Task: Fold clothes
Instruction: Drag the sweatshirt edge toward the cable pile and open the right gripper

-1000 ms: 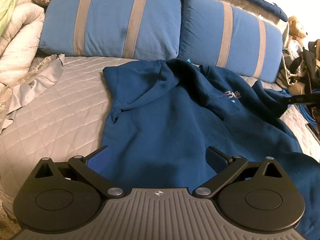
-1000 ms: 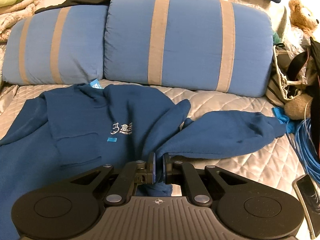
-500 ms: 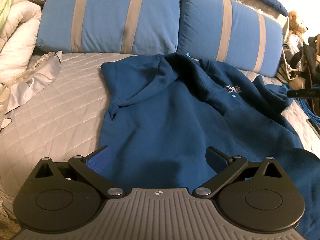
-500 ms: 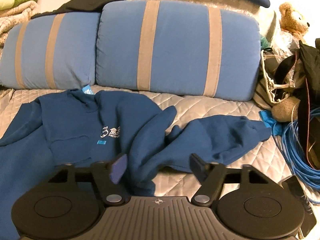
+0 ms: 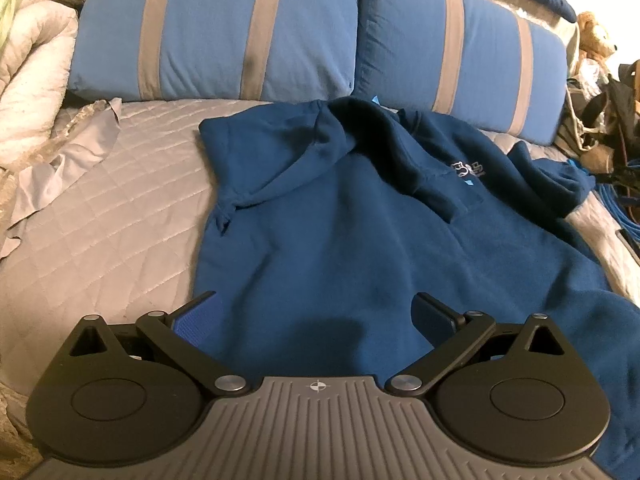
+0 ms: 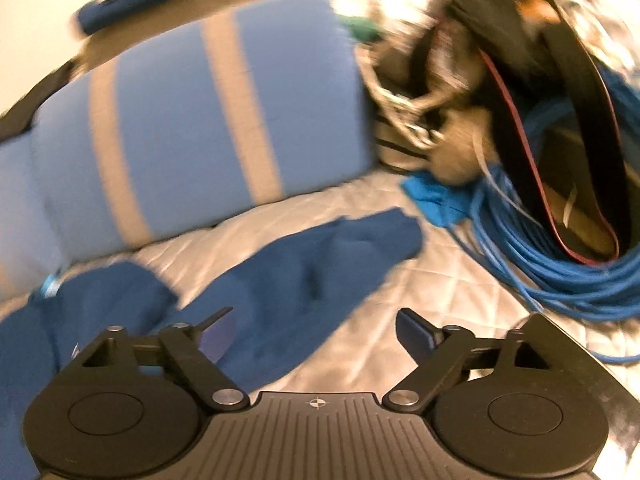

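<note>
A navy blue sweatshirt [image 5: 340, 216] with a small white chest logo lies spread on the grey quilted bed [image 5: 112, 216]. Its left sleeve is folded in over the chest. My left gripper [image 5: 314, 312] is open and empty, low over the sweatshirt's lower body. My right gripper [image 6: 316, 330] is open and empty above the right sleeve [image 6: 312, 264], which lies stretched out to the right on the quilt. The right wrist view is blurred by motion.
Two blue pillows with tan stripes [image 5: 224, 28] line the back of the bed. A rumpled white duvet [image 5: 28, 64] sits at the left. A coil of blue cable [image 6: 560, 248], bags and a teddy bear [image 5: 596, 36] crowd the right side.
My right gripper opened and let go of the sweatshirt's right sleeve, then swung to the right toward the cuff end. My left gripper stayed open and barely moved.
</note>
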